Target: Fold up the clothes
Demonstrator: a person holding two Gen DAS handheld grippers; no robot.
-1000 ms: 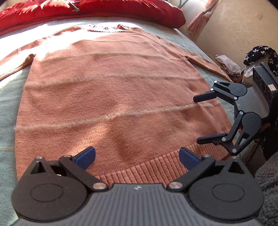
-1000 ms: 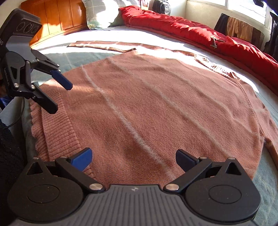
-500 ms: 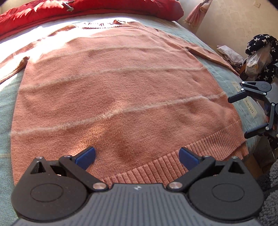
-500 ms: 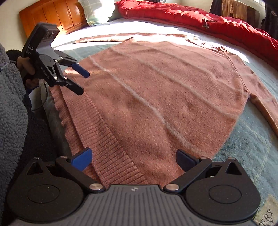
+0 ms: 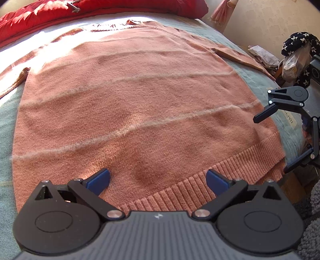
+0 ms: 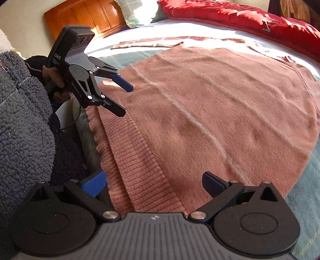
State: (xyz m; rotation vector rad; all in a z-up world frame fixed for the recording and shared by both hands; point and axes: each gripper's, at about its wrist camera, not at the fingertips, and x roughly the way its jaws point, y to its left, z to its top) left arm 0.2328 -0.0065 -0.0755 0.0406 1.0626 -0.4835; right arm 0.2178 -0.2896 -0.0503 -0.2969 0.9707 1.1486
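A salmon-pink knit sweater (image 5: 140,100) with thin pale stripes lies spread flat on the bed, ribbed hem (image 5: 200,190) nearest me. My left gripper (image 5: 158,180) hovers open just above the hem, left of its middle, holding nothing. The right wrist view shows that left gripper (image 6: 126,101) open over the hem's far end, in a person's hand. My right gripper (image 6: 153,183) is open over the hem's right corner of the sweater (image 6: 220,100). From the left wrist view, the right gripper (image 5: 270,146) sits at the sweater's right edge, jaws wide apart.
A red quilt (image 5: 100,8) lies along the far side of the bed. A wooden headboard (image 6: 84,18) stands at the bed's end. Bags and clothes (image 5: 296,56) are piled beside the bed on the right. A grey fleece sleeve (image 6: 20,120) fills the left of the right wrist view.
My right gripper has moved off the sweater's body and out to the hem's right corner. The left gripper has shifted slightly along the hem. Both stayed open.
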